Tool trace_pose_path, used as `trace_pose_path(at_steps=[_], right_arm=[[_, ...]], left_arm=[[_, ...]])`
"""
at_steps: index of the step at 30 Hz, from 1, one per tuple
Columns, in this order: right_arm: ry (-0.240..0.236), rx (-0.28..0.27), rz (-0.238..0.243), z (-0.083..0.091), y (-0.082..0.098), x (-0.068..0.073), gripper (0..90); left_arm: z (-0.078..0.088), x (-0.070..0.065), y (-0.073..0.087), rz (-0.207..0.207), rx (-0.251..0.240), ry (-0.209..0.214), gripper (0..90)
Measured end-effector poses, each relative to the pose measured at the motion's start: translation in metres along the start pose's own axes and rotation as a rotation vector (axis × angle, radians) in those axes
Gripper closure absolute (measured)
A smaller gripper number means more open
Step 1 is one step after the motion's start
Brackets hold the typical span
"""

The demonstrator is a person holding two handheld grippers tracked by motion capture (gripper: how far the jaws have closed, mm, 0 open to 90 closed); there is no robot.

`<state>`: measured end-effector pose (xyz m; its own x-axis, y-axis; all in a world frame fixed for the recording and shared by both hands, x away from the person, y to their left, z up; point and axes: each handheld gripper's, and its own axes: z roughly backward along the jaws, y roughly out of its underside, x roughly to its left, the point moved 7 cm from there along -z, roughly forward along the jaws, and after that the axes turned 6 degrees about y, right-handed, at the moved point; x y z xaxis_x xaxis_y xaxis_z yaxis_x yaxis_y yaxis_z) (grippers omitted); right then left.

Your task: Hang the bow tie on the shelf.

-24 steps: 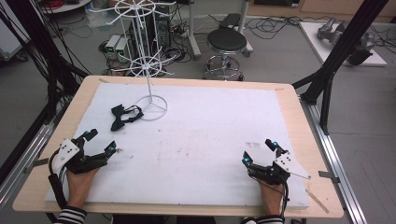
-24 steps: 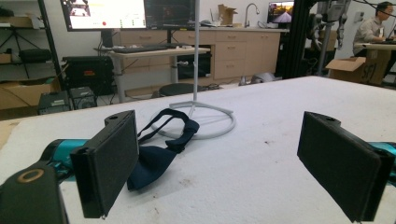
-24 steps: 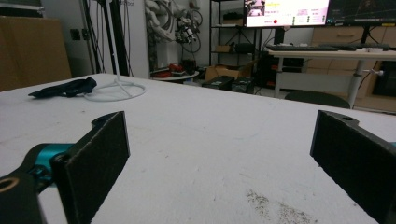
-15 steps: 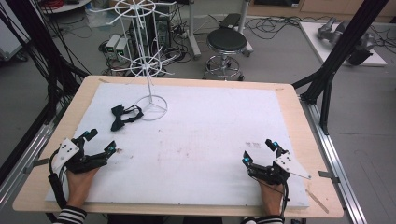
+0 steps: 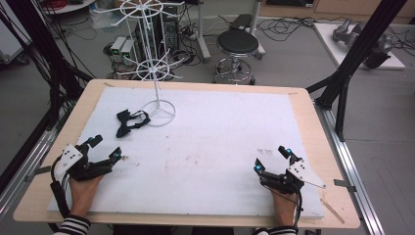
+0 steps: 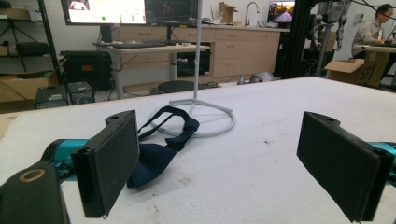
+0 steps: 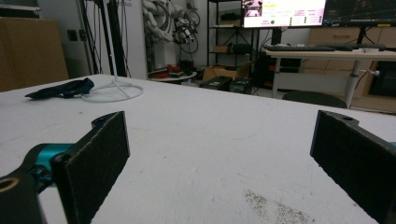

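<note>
A dark strap-like cloth item (image 5: 128,121) lies on the white mat, touching the ring base of a white wire display stand (image 5: 156,73) at the back left. In the left gripper view the dark item (image 6: 161,144) lies a short way ahead of the jaws, beside the stand's ring base (image 6: 205,119). My left gripper (image 5: 105,148) rests low at the mat's front left, open with nothing between the jaws. At the front right my right gripper (image 5: 272,157) is open and empty too. The right gripper view has the dark item (image 7: 60,88) and the stand base (image 7: 114,91) far off at the left.
The white mat (image 5: 210,142) covers a wooden table (image 5: 320,127). Faint dark smudges (image 5: 266,152) mark the mat ahead of the right gripper. Black frame struts (image 5: 352,63) rise at the table's right back corner. A stool (image 5: 237,46) stands on the floor behind.
</note>
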<state>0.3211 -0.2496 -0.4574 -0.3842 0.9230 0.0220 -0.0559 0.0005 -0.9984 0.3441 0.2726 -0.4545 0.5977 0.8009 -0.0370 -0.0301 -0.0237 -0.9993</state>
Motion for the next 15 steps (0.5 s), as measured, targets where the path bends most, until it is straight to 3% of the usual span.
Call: trace_pose_path(at_steps=[7, 15], right_arm=[[0.003, -0.004, 0.007, 0.0, 0.0, -0.001, 3.6], [0.001, 0.004, -0.007, 0.0, 0.0, 0.0, 3.6]], left_arm=[[-0.001, 0.001, 0.0, -0.007, 0.027, 0.003, 13.1], [-0.004, 0.01, -0.02, -0.021, 0.038, -0.013, 13.1]])
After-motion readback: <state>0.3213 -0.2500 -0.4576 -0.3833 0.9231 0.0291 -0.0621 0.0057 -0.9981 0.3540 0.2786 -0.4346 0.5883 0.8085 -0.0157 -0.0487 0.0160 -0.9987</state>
